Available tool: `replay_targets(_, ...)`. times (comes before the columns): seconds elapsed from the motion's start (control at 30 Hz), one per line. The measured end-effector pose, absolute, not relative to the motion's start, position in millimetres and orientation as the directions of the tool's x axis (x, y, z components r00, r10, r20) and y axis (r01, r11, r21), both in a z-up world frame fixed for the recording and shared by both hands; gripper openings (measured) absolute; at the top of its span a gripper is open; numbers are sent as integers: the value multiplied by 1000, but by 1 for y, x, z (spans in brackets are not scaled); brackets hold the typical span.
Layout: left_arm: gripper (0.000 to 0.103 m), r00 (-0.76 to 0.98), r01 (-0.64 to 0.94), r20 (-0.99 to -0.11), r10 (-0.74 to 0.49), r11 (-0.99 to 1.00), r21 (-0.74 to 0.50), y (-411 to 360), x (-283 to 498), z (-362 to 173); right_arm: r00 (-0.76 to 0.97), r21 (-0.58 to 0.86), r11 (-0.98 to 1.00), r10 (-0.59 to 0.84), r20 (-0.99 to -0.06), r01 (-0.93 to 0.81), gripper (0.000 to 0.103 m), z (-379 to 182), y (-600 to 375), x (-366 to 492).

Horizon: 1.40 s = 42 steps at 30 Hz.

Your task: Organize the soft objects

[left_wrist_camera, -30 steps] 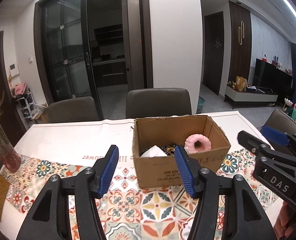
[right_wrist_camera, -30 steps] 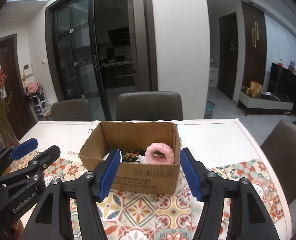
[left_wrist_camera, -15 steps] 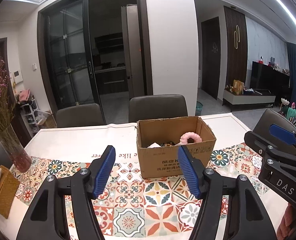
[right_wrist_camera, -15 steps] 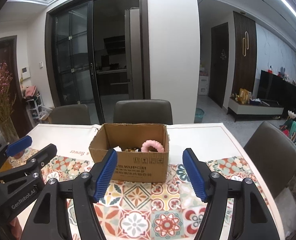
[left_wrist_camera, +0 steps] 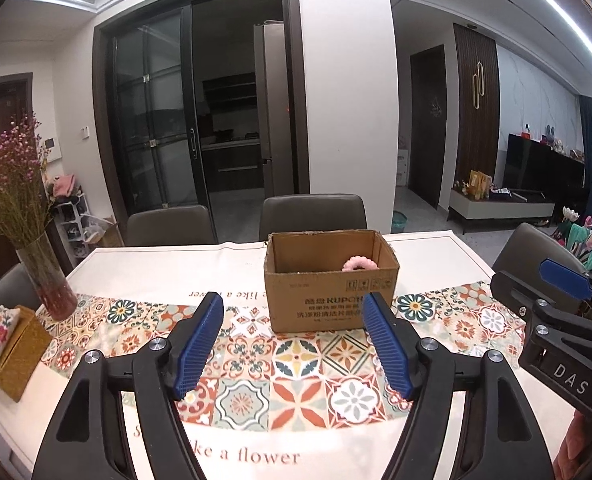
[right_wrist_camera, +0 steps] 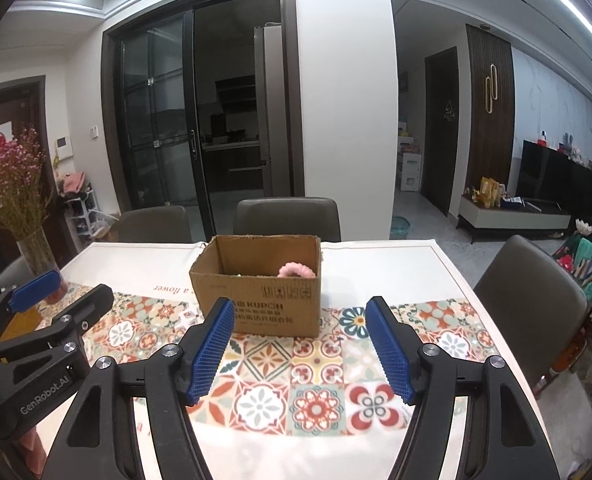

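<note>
I've drawn both claws, left (left_wrist_camera: pixel 291 344) and right (right_wrist_camera: pixel 298 350), spread and empty, back from the box (left_wrist_camera: pixel 330 284); the pink ring (left_wrist_camera: pixel 360 264) sits inside, so sorting is probably done.

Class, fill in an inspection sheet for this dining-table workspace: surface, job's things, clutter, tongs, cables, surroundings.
Surface: table under a white cloth with a patterned tile band.
Job's things: open cardboard box; pink ring inside.
Clutter: flower vase and tissue box at the left edge.
Tongs: left tongs and right tongs open, holding nothing.
Cables: nothing seen.
Surroundings: grey chairs, dark glass doors.
</note>
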<state>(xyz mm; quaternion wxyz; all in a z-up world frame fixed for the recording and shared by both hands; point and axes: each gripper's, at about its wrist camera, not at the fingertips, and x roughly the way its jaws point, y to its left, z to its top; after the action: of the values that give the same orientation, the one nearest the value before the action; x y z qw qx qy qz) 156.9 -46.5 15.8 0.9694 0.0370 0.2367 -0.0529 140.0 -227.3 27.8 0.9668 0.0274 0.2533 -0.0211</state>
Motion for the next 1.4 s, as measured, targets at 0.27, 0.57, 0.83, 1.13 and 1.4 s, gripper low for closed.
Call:
replay_targets(0.27, 84, 892, 99, -447, -69, 994, 45, -50, 116, 22, 882, 46, 997, -27, -470, 55, 75, 33, -233, 98)
replay_targets(0.57, 93, 904, 75, -425, -47, 996, 50, -51, 79, 28, 893, 42, 998, -29, -450, 54, 76, 40, -237, 68)
replay_targets(0.83, 97, 911, 61, -411, -35, 997, 50, -50, 51, 33, 895, 56, 997, -24, -446, 54, 76, 41, -240, 46)
replay_targets(1.13, 100, 916, 50, -400, -24, 997, 55, -49, 27, 34, 899, 46, 998, -19, -438, 44, 76, 41, -238, 26)
replay_targets(1.4, 103, 921, 45, -390, -20, 997, 55, -50, 16, 37, 901, 45, 998, -24, -433, 49, 76, 41, -240, 19)
